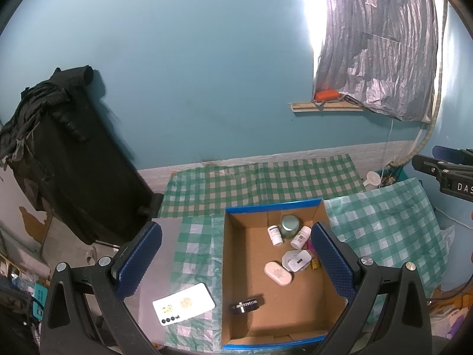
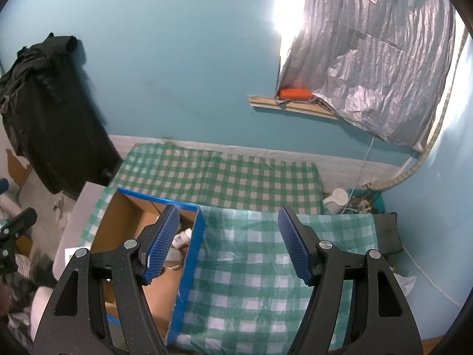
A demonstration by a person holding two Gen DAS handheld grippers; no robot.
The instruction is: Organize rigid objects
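A table covered in a green-and-white checked cloth [image 1: 260, 183] carries an open cardboard box [image 1: 233, 266] with blue-edged rims, standing toward the near edge. Just left of the box, on a bare grey strip of the tabletop [image 1: 165, 236], a white card [image 1: 183, 303] lies flat near the near edge.

From the right wrist, the left finger [image 2: 161, 244] blocks most of what's in the cardboard box [image 2: 189, 260], only a white bit pokes out. In the left view, small stuff by the box's right wall sits behind the finger [image 1: 332, 261]; the bottle labels [image 1: 275, 234] are unreadable.
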